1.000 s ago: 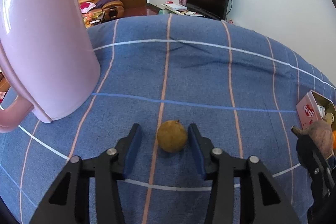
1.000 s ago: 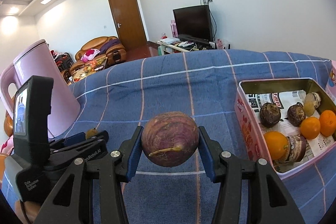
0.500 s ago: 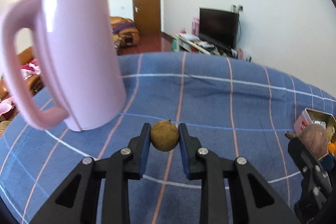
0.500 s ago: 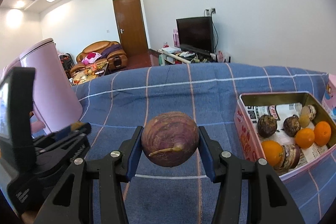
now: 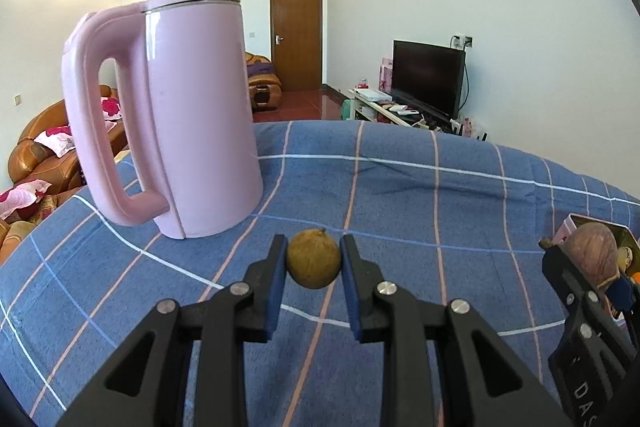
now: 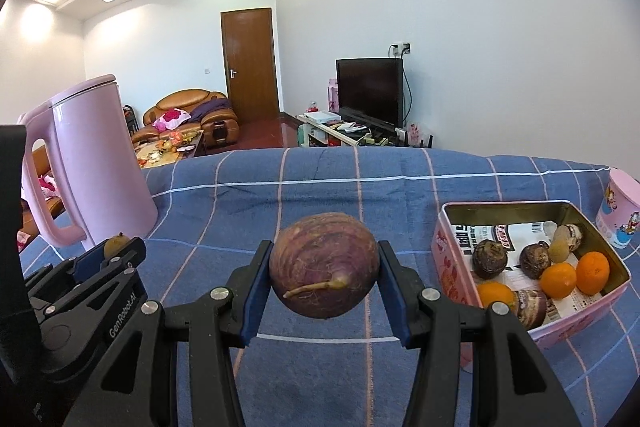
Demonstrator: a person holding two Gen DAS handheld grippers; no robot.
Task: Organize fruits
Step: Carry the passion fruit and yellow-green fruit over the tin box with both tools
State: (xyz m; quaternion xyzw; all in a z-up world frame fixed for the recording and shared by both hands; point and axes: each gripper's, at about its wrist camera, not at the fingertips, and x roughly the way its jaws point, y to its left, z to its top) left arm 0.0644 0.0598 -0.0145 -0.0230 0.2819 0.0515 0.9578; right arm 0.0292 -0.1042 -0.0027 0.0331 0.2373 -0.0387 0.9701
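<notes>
left gripper point(image 5: 314, 261) clamped on small brown fruit point(image 5: 314, 259) | right gripper point(image 6: 324, 283) gripping purple fruit point(image 6: 324, 281) | tin point(image 6: 452, 251) right, kettle point(image 5: 196, 115) left

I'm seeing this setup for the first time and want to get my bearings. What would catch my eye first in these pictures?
Each gripper holds a fruit: the right gripper clamps a large purple fruit, and the left gripper pinches a small brown fruit. A tall pink kettle stands on the blue checked cloth to the left. On the right sits an open pink tin with oranges and dark fruits inside.
</notes>
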